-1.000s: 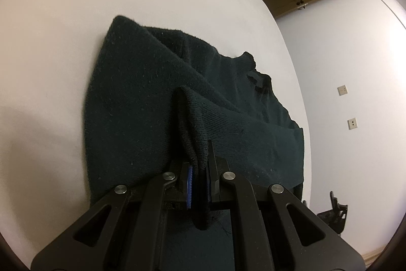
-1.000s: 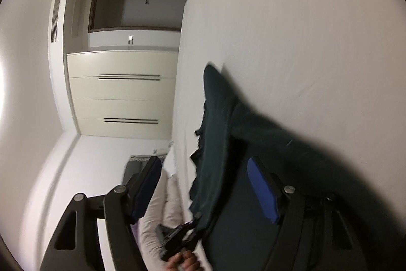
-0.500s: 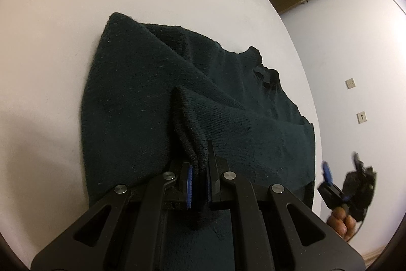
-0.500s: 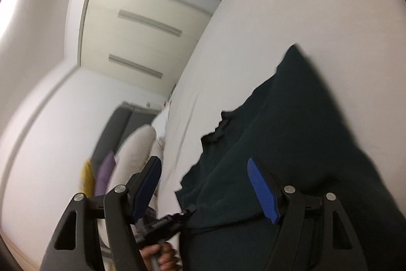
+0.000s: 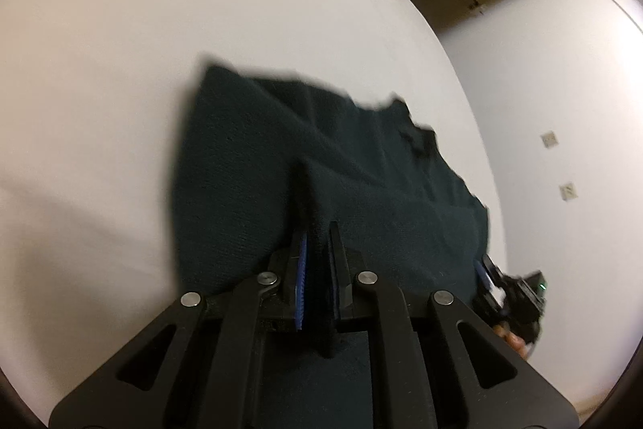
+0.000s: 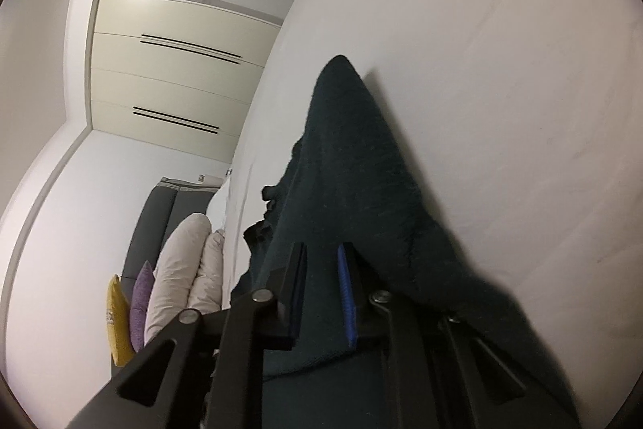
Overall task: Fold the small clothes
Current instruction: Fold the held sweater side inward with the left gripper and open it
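Note:
A dark green knitted sweater (image 5: 361, 196) lies on a white bed (image 5: 160, 47). My left gripper (image 5: 317, 232) is shut on a raised fold of its near edge. In the right wrist view the same sweater (image 6: 349, 179) lies along the bed (image 6: 502, 67), and my right gripper (image 6: 321, 252) has its jaws closed in on the sweater's near edge, with dark cloth between the blue pads. The right gripper also shows in the left wrist view (image 5: 506, 288) at the sweater's right corner.
The bed's edge runs along the right in the left wrist view, with a white wall (image 5: 562, 107) beyond. In the right wrist view, cream wardrobes (image 6: 168, 75), a grey sofa (image 6: 156, 220) and pillows (image 6: 181, 268) lie past the bed's left edge.
My right gripper was wide open and off the sweater; its jaws have now closed on the sweater's edge. My left gripper kept its hold and shifted slightly.

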The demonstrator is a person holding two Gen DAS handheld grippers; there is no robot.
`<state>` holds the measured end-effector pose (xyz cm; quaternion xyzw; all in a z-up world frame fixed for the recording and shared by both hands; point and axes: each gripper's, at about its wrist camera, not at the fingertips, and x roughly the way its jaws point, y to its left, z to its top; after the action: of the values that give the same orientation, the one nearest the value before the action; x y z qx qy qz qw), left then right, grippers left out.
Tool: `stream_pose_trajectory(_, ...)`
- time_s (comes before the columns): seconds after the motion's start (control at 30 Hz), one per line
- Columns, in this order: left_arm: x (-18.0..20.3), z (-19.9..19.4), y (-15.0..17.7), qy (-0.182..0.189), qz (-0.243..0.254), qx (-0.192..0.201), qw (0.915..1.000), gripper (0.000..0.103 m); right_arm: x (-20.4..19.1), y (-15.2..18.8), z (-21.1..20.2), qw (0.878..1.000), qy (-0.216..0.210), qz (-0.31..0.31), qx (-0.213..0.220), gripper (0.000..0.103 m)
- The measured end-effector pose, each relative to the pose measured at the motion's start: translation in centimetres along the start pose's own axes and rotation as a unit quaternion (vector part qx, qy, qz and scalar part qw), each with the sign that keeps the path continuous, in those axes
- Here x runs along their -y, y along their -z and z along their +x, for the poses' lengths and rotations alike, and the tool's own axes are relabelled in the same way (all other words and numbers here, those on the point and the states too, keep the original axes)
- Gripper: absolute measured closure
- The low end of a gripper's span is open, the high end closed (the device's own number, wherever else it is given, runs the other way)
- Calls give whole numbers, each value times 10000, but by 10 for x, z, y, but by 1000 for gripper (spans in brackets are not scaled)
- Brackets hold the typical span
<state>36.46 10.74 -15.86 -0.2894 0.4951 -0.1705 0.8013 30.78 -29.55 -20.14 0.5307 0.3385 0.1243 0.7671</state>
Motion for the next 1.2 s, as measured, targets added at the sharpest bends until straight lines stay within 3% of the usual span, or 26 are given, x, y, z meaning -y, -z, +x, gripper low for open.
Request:
stream_pose_trajectory(0.1,-1,-37,-12,-692,40,556,9960,94,-4,2,0,9998,89,-171,45,88)
stream_pose_trajectory(0.23,27,-63,-18,-796,453,957,9912,94,-8,5,1,9992,206,-313,121,88)
stream_pose_trajectory(0.37,93,-28,0,-796,1537,580,9832,94,-11,7,3,9989,226,-393,133,88)
stream_pose_trajectory(0.43,106,-2,11,-931,1775,308,9792,94,-11,7,4,9989,229,-401,120,88)
stream_pose_trajectory(0.53,98,45,25,-1559,1936,-103,9686,94,-10,6,3,9989,196,-417,42,88)
stream_pose_trajectory(0.67,73,44,22,-1187,1726,20,9778,94,-10,3,0,9990,175,-387,-163,88)
stream_pose_trajectory(0.77,76,45,23,-1269,1977,-7,9720,94,-22,4,-11,9988,147,-439,-148,64)
stream_pose_trajectory(0.83,74,46,24,-1199,1901,50,9744,94,-35,4,-17,9984,38,-566,10,42)
stream_pose_trajectory(0.9,73,46,25,-1147,1869,94,9756,94,-52,2,-17,9965,-55,-826,61,38)
stream_pose_trajectory(1.0,64,44,31,-1051,1840,126,9772,94,-68,-7,-2,9943,-41,-1062,-75,38)
stream_pose_trajectory(1.1,55,42,27,-780,1634,149,9834,94,-58,-19,17,9954,-19,-949,-115,35)
stream_pose_trajectory(1.17,47,41,26,-554,1485,180,9872,94,-33,-26,27,9978,244,-611,-127,55)
stream_pose_trajectory(1.2,44,40,25,-460,1422,192,9886,94,-27,-28,25,9979,247,-602,-60,71)
